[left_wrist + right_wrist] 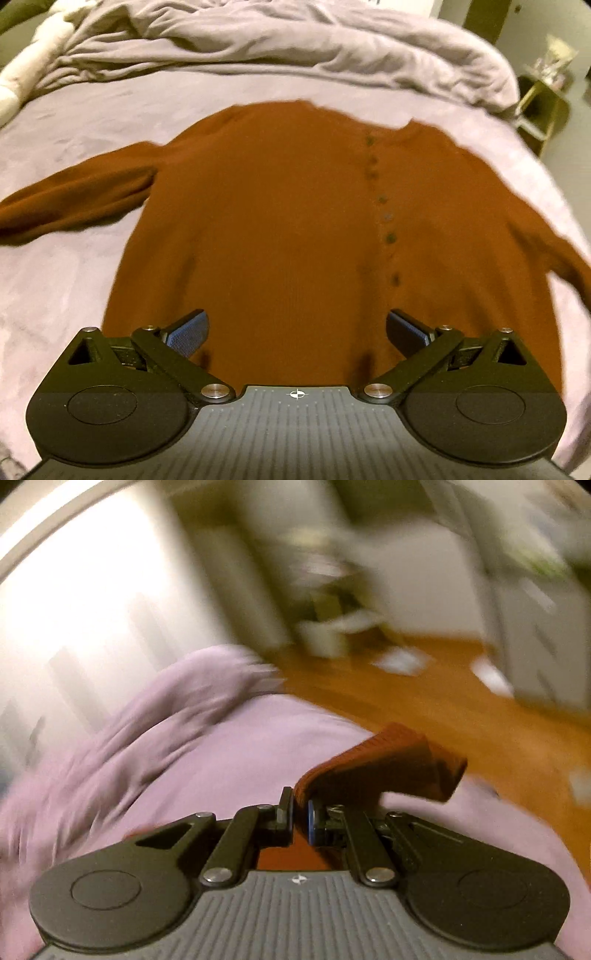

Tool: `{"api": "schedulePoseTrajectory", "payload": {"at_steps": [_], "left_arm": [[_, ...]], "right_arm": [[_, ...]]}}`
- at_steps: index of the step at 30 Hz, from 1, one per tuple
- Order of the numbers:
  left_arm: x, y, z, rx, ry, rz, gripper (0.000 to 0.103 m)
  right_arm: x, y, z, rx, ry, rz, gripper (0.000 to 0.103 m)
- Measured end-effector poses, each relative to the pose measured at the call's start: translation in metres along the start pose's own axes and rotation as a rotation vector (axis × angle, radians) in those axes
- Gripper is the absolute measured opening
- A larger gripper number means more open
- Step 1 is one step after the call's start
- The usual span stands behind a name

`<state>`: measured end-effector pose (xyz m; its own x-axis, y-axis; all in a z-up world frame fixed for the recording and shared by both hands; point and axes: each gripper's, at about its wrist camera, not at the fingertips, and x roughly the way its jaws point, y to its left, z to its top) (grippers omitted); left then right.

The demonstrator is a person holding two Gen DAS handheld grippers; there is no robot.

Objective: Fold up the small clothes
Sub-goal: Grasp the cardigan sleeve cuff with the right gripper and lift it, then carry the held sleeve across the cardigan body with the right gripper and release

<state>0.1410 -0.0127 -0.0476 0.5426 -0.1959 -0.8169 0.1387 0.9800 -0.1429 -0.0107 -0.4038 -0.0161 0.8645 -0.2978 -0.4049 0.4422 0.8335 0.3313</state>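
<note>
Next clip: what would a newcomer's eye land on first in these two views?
The rust-brown cardigan, spread flat and buttoned on the lilac bed sheet, fills the left wrist view, with the open left gripper above its hem. In the blurred right wrist view, the right gripper is shut on the ribbed cuff, lifted above the sheet.

Lilac-sheeted bed (74, 122), rumpled duvet (280, 48), wooden floor (424, 701), bright pale wall (85, 602), small side table (541, 107)
</note>
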Motion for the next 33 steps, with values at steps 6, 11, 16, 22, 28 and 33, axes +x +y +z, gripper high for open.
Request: {"api": "schedulePoseTrajectory", "payload": {"at_steps": [6, 11, 16, 22, 28, 33], "left_arm": [[0.005, -0.003, 0.019, -0.005, 0.018, -0.148, 0.103], [0.021, -0.027, 0.037, 0.048, 0.047, -0.253, 0.103], [0.054, -0.060, 0.055, 0.030, 0.083, -0.415, 0.103], [0.106, -0.099, 0.062, -0.002, 0.177, -0.493, 0.103], [0.128, -0.116, 0.064, 0.007, 0.224, -0.502, 0.101], [0.131, -0.125, 0.065, -0.001, 0.249, -0.526, 0.084]], "right_arm": [[0.039, 0.130, -0.069, -0.449, 0.149, 0.176, 0.007], [0.050, 0.157, -0.114, -0.580, 0.305, 0.163, 0.020], [0.018, 0.102, -0.082, -0.284, 0.248, 0.212, 0.056], [0.021, 0.032, -0.078, -0.004, 0.290, 0.189, 0.056], [0.028, 0.009, -0.086, 0.079, 0.292, 0.206, 0.056], [0.034, 0.000, -0.091, 0.140, 0.285, 0.219, 0.056]]}}
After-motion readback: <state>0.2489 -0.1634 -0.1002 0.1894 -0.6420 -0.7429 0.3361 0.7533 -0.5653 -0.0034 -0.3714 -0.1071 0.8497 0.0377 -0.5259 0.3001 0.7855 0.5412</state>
